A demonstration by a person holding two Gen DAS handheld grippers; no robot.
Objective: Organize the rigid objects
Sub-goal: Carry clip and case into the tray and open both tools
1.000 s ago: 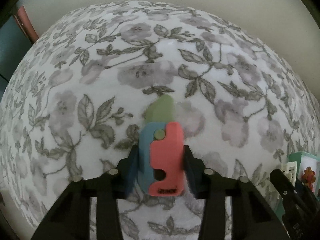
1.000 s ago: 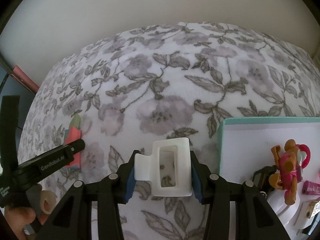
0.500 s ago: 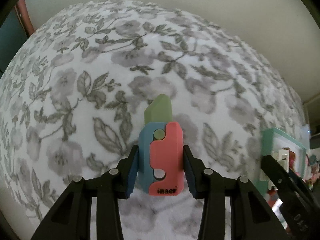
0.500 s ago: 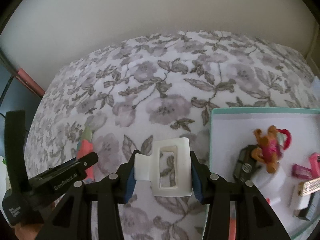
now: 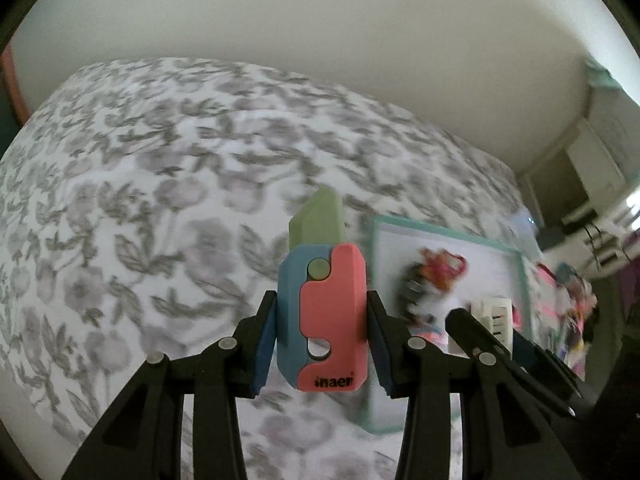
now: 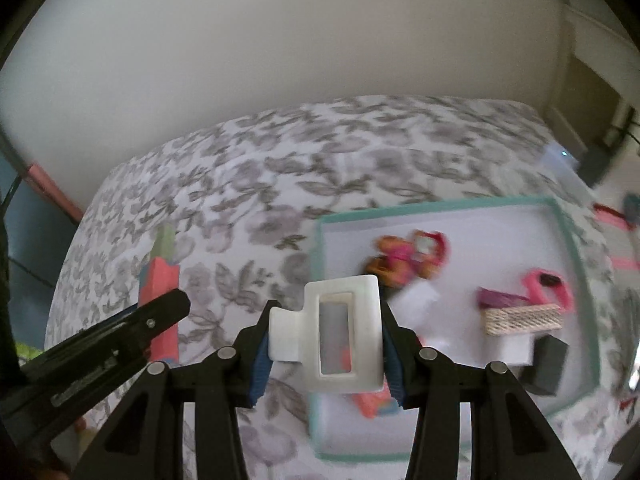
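Both tongs loaded over the bed; drop risk on the way to the tray

L gripper (image 5: 322, 344) was clamped on a pink-blue plastic toy cutter w/ green blade (image 5: 322, 312); R gripper (image 6: 326, 344) was clamped on a white plastic hollow clip (image 6: 340, 336) above the teal-rimmed white tray (image 6: 576, 248); risks: narrow side grip could slip; tray crowded, so release might knock the orange figurine (image 6: 394, 262).

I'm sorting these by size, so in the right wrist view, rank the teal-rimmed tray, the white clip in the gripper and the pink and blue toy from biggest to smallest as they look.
1. Teal-rimmed tray, clearly largest.
2. White clip, though it is nearest the camera, which inflates it.
3. Pink and blue toy, partly hidden behind the left gripper, so this rank is unsure.
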